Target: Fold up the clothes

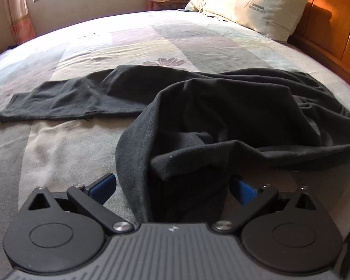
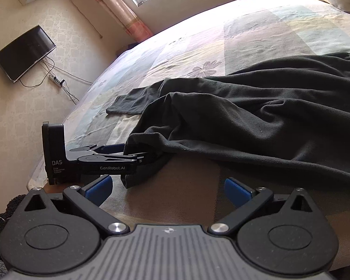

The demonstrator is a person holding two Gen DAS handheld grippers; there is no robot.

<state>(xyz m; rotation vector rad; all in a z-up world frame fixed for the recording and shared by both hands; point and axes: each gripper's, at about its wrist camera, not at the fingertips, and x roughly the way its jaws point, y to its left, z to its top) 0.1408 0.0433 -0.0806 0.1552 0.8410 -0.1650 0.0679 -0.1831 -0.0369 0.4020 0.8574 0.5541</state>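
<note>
A pair of dark charcoal trousers (image 1: 221, 107) is lying across the middle of the bed (image 1: 151, 44), filling the centre and right of the left wrist view. The cloth is looking soft and fleecy, with small specks of lint showing on it. One leg is stretching out flat toward the left of the frame, its hem squared off. The other leg is bunching in thick folds and draping down toward the lower centre. The ribbed waistband is sitting at the right edge of the frame.

The left gripper (image 1: 172, 186) is sitting at the bottom of its view with its blue-padded fingers (image 1: 102, 184) standing wide apart on either side of the draped leg, not pinching it. In the right wrist view this gripper (image 2: 128, 154) is showing at lower left, with the leg end hanging over its tips.

The right gripper (image 2: 168, 189) is hovering at the bottom of its frame, fingers (image 2: 235, 190) spread wide and holding nothing, over bare bedsheet just short of the trousers' near edge.

A pale pillow (image 1: 249, 4) is resting at the upper right of the left wrist view, against the wooden headboard (image 1: 326, 23).
</note>
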